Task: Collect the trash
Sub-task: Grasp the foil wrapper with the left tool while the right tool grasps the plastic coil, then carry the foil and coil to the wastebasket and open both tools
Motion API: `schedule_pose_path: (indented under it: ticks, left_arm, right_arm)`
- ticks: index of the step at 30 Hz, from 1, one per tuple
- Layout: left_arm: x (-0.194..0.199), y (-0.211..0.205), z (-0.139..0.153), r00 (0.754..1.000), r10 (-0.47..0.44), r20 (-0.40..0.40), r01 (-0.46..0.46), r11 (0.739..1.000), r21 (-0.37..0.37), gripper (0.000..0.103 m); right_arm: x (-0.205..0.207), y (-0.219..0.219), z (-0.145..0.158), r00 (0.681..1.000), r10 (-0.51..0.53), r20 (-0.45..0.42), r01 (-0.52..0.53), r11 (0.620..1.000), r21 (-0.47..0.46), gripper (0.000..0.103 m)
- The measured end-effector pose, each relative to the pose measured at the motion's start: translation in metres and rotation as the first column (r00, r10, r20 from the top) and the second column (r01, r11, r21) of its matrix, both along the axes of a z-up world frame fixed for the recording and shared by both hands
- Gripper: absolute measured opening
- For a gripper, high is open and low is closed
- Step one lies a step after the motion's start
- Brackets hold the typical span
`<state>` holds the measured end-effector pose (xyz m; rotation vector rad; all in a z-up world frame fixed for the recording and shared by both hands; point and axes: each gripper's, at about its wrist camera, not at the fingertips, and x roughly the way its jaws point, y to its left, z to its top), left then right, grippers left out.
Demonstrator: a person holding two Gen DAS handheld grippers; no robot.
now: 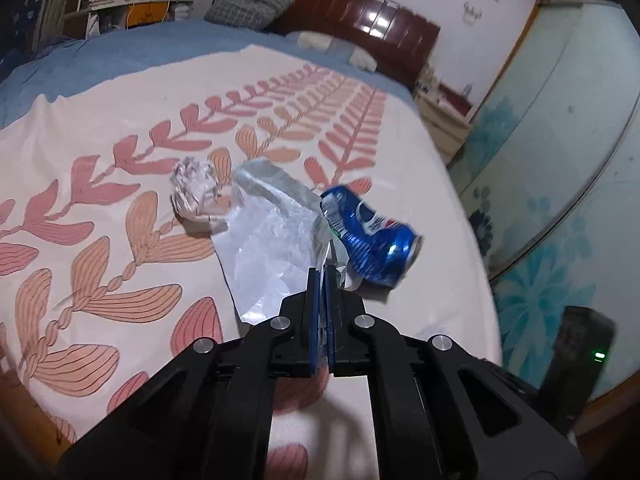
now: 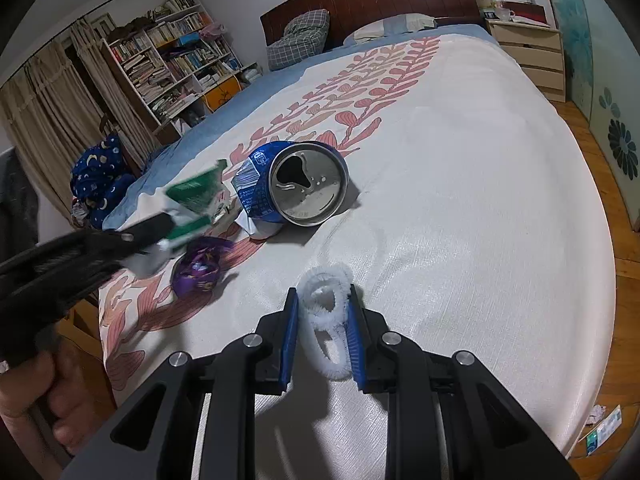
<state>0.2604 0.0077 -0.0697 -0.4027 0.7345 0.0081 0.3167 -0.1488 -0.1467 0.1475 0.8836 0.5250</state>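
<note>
**Both grippers loaded; can and loose scraps left on the bed**

While the left gripper (image 1: 322,280) has its blue-padded fingers pinched narrow on the edge of a crinkled silvery foil wrapper (image 1: 272,236), the right gripper (image 2: 325,320) has its fingers set partway apart around a fuzzy white pipe-cleaner loop (image 2: 326,316), which fills the gap. The right view shows the wrapper's other face, printed green and white, raised off the cover and blurred.

Wrapper: thin, limp, slippery film; an edge pinch looks adequate, though it may slide. Loop: very light, springy, compresses under the pads; a squeeze across the doubled wire should suffice.

Outward, on the cream leaf-patterned bed cover (image 2: 460,200):
- dented blue aluminium drink can (image 2: 298,184) on its side, opened top facing the right camera, just beyond the loop. Judged empty and light; thin wall will buckle, smooth side may slip. Take across the body, not the rim.
- crumpled white paper ball (image 1: 196,192) near the wrapper's far side; soft, easy anywhere.
- crumpled purple foil wrapper (image 2: 200,268) near the bed's edge.
</note>
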Motion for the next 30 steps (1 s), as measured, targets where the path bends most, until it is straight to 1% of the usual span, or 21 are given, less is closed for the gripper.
schedule_pose_path:
  ticks: [2,4,7,9,11,13,15,17,18,20,21,22,23,25,26,27,28,29,30]
  left_arm:
    - [-0.009,0.001,0.007,1.0,0.005,0.031,-0.005,1.0,0.0,0.002]
    - [-0.022,0.003,0.015,0.997,0.008,0.072,-0.006,1.0,-0.017,0.002]
    - [-0.047,0.002,0.029,0.992,0.005,0.125,-0.002,1.0,-0.025,0.002]
    - [-0.065,-0.002,0.039,0.989,-0.003,0.145,0.006,1.0,-0.018,0.002]
    - [-0.079,-0.007,0.049,0.986,-0.021,0.167,0.025,1.0,-0.02,0.002]
    - [-0.097,-0.021,0.063,0.98,-0.04,0.194,0.044,0.999,-0.017,0.002]
    - [-0.113,-0.039,0.074,0.974,-0.061,0.22,0.071,0.997,-0.038,0.002]
    - [-0.126,-0.064,0.079,0.969,-0.095,0.228,0.112,0.992,-0.06,0.002]
    - [-0.131,-0.088,0.083,0.965,-0.132,0.226,0.15,0.986,-0.068,0.002]
    - [-0.133,-0.12,0.087,0.958,-0.186,0.218,0.207,0.975,-0.076,0.002]
    - [-0.133,-0.144,0.09,0.947,-0.236,0.216,0.258,0.963,-0.078,0.002]
    - [-0.131,-0.171,0.094,0.933,-0.288,0.214,0.31,0.948,-0.073,0.002]
    - [-0.13,-0.189,0.097,0.922,-0.324,0.213,0.346,0.935,-0.075,0.002]
    - [-0.126,-0.245,0.102,0.871,-0.44,0.219,0.468,0.879,-0.096,0.002]
    - [-0.126,-0.265,0.102,0.852,-0.477,0.218,0.506,0.857,-0.102,0.002]
    - [-0.123,-0.297,0.102,0.819,-0.537,0.202,0.563,0.82,-0.103,0.002]
    - [-0.122,-0.326,0.099,0.789,-0.588,0.18,0.609,0.787,-0.101,0.002]
    - [-0.121,-0.352,0.095,0.761,-0.629,0.158,0.646,0.756,-0.106,0.002]
    - [-0.118,-0.392,0.084,0.705,-0.699,0.116,0.709,0.693,-0.131,0.002]
  right_arm:
    - [-0.002,-0.002,0.002,1.0,-0.005,0.008,0.005,1.0,0.01,0.023]
    - [-0.007,-0.01,0.005,0.999,-0.026,0.02,0.025,0.999,0.034,0.023]
    - [-0.017,-0.028,0.01,0.998,-0.055,0.022,0.054,0.998,0.041,0.023]
    - [-0.023,-0.052,0.016,0.996,-0.09,-0.001,0.09,0.993,0.08,0.023]
    - [-0.031,-0.076,0.025,0.994,-0.112,0.002,0.112,0.99,0.081,0.023]
    - [-0.043,-0.105,0.038,0.99,-0.141,0.013,0.14,0.986,0.086,0.023]
    - [-0.054,-0.134,0.054,0.987,-0.159,0.022,0.157,0.985,0.079,0.023]
    - [-0.073,-0.177,0.077,0.981,-0.188,0.047,0.184,0.98,0.071,0.023]
    - [-0.08,-0.193,0.085,0.978,-0.201,0.054,0.197,0.978,0.073,0.023]
    - [-0.103,-0.242,0.11,0.964,-0.251,0.092,0.245,0.967,0.068,0.023]
    - [-0.12,-0.275,0.125,0.951,-0.286,0.116,0.281,0.958,0.058,0.023]
    - [-0.13,-0.295,0.132,0.942,-0.311,0.127,0.306,0.95,0.053,0.023]
    - [-0.147,-0.327,0.142,0.926,-0.351,0.138,0.347,0.937,0.048,0.023]
    - [-0.171,-0.373,0.153,0.902,-0.408,0.141,0.41,0.912,0.022,0.023]
    - [-0.182,-0.394,0.156,0.889,-0.437,0.14,0.441,0.898,0.003,0.023]
    - [-0.195,-0.416,0.159,0.876,-0.462,0.14,0.469,0.883,-0.018,0.023]
    - [-0.212,-0.441,0.161,0.861,-0.489,0.14,0.5,0.865,-0.047,0.023]
    - [-0.224,-0.458,0.161,0.849,-0.508,0.142,0.521,0.851,-0.072,0.023]
    - [-0.243,-0.481,0.158,0.833,-0.534,0.147,0.551,0.827,-0.116,0.023]
